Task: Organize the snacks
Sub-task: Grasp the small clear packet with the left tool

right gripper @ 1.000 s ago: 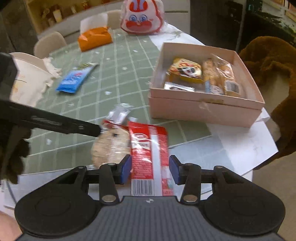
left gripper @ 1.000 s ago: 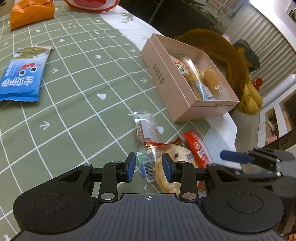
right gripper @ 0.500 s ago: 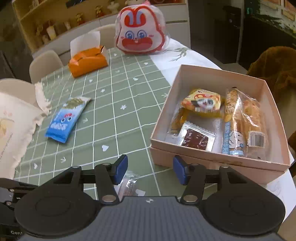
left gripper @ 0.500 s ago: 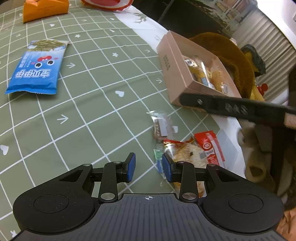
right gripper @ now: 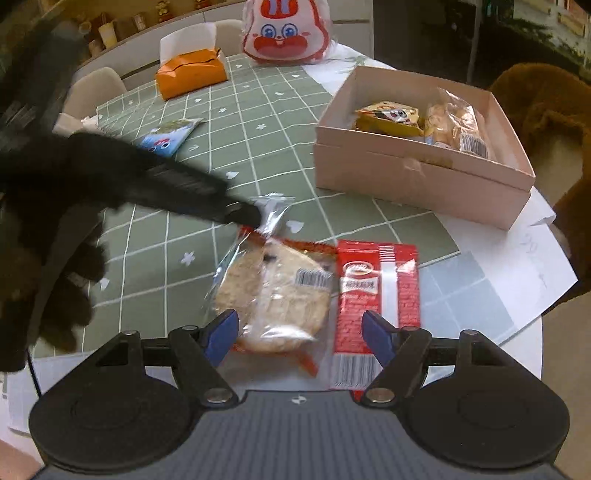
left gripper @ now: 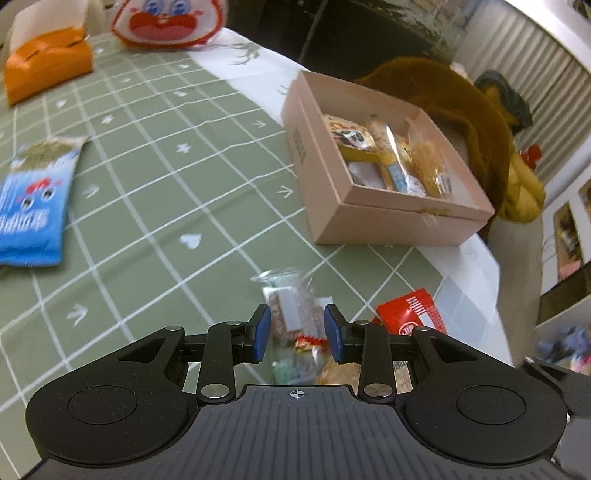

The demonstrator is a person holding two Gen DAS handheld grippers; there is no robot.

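**Two grippers over the last snacks, box waiting at the far side**

A green table (right gripper: 236, 122) with white squares fills both views. At its far right edge sits the pink box (right gripper: 417, 177), with several wrapped snacks already inside. A blue snack bag (left gripper: 33, 206) lies well apart on the left, and an orange pack (right gripper: 190, 74) and a bunny bag (right gripper: 286, 31) sit at the far end.

Three loose snacks lie close together near the front edge. The round cracker pack (right gripper: 273, 295) and the red packet (right gripper: 376, 295) lie side by side, touching. The red packet's long side runs away from the camera, toward the box. A small clear snack bar (left gripper: 291, 314) lies just past the cracker pack.

The right gripper (right gripper: 301, 332) has just been opening its jaws. They stand wide apart and press on nothing. The cracker pack and the red packet both lie just ahead, between the two blue tips.

The left gripper (left gripper: 297, 332) has its jaws partly apart, with the small bar showing between them. I think they are not squeezing it yet. The left gripper is the nearer one to that bar, and its tip reaches the wrapper's end in the right view.
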